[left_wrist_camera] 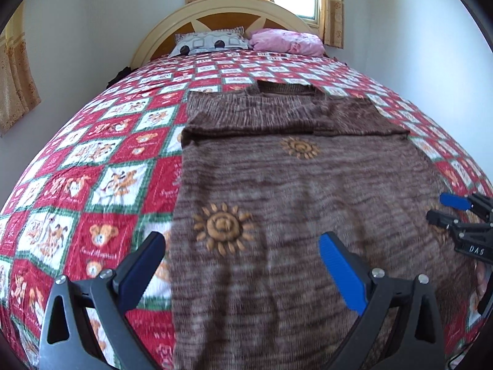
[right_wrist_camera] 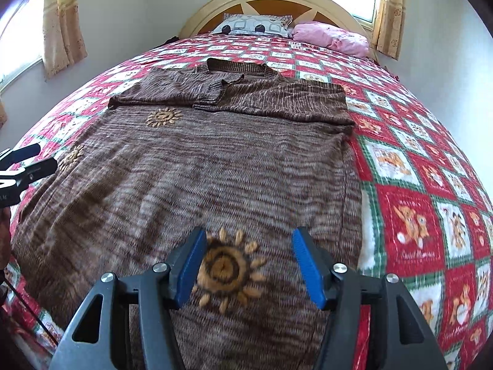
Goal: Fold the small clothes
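A brown knitted sweater (left_wrist_camera: 292, 185) with orange sun motifs lies flat on the bed, collar toward the headboard. Both sleeves are folded in across its chest (right_wrist_camera: 215, 95). My left gripper (left_wrist_camera: 243, 240) hovers open over the sweater's lower left part, its left finger above the garment's side edge. My right gripper (right_wrist_camera: 250, 237) stands open over a sun motif (right_wrist_camera: 228, 271) near the hem, nothing pinched between its blue pads. Each gripper shows at the edge of the other's view: the right gripper (left_wrist_camera: 443, 208) at the right border, the left gripper (right_wrist_camera: 37, 157) at the left border.
A red, white and green patchwork quilt (left_wrist_camera: 101, 169) covers the bed. A patterned pillow (left_wrist_camera: 209, 41) and a pink pillow (left_wrist_camera: 286, 41) lie by the cream headboard (left_wrist_camera: 228, 6). White walls and curtained windows (right_wrist_camera: 61, 21) stand close on both sides.
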A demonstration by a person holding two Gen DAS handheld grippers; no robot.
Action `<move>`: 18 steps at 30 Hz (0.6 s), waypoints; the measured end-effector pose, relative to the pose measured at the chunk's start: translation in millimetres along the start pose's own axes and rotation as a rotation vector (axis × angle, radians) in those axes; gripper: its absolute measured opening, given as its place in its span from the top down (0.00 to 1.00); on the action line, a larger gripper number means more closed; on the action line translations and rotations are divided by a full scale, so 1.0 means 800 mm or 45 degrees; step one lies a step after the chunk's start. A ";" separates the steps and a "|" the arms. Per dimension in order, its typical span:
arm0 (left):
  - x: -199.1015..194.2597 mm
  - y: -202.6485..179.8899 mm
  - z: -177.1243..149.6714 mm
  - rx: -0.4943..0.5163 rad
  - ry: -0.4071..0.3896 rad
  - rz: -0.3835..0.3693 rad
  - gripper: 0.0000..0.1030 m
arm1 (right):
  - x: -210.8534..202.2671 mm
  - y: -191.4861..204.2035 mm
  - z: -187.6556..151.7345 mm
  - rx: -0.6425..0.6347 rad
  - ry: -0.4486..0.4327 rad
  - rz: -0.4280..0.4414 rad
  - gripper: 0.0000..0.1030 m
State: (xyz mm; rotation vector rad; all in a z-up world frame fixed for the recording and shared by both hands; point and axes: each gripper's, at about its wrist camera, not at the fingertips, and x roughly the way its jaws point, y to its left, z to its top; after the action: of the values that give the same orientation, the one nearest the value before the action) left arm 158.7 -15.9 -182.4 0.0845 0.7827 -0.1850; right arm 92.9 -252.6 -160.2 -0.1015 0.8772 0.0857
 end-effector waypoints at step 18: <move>-0.029 -0.023 -0.046 0.092 0.052 -0.029 0.01 | -0.035 0.004 -0.050 0.002 -0.001 -0.007 0.42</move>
State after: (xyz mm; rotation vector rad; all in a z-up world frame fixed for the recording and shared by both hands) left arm 113.5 -25.8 -192.1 0.1483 0.8178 -0.2341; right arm 44.4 -255.0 -163.9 -0.1026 0.8761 0.0799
